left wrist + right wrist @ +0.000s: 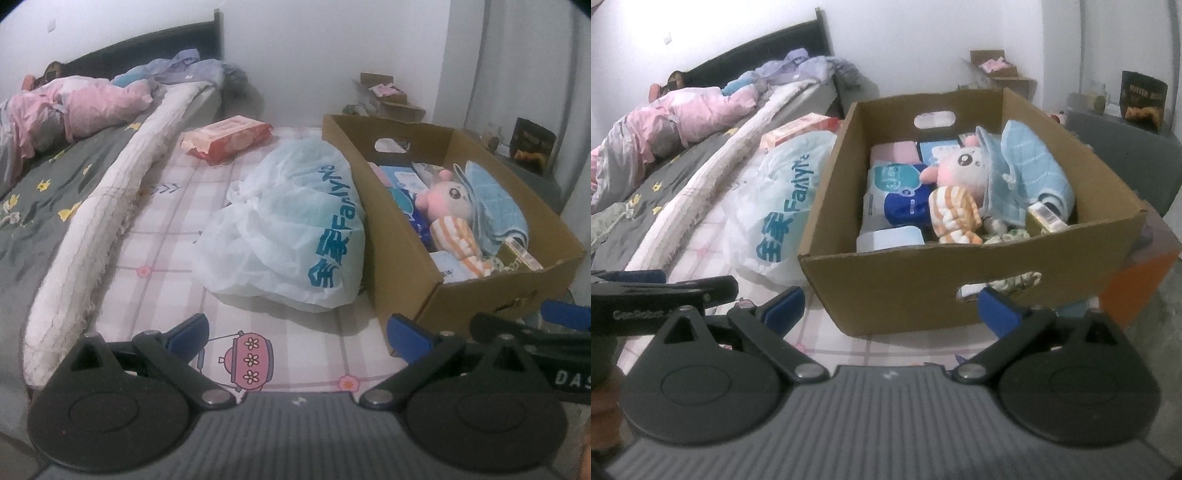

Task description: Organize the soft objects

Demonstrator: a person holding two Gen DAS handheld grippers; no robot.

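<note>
An open cardboard box (886, 288) stands on the checked mattress. In it lie a pink and white plush toy (964, 166), a light blue towel (1027, 162), an orange striped cloth (955, 214) and packs of wipes (897, 192). A white plastic bag (291, 229) with blue lettering slumps against the box's (399, 236) left wall. A red tissue pack (229, 138) lies farther back. My left gripper (299, 336) is open over the mattress in front of the bag, holding nothing. My right gripper (892, 310) is open and empty just before the box's front wall.
A raised bed (55, 192) with grey sheet, pink quilt (88, 107) and a white padded edge (110, 206) borders the left. Small cardboard boxes (1001, 70) sit by the back wall. A grey cabinet (1123, 155) with a dark bag stands at the right.
</note>
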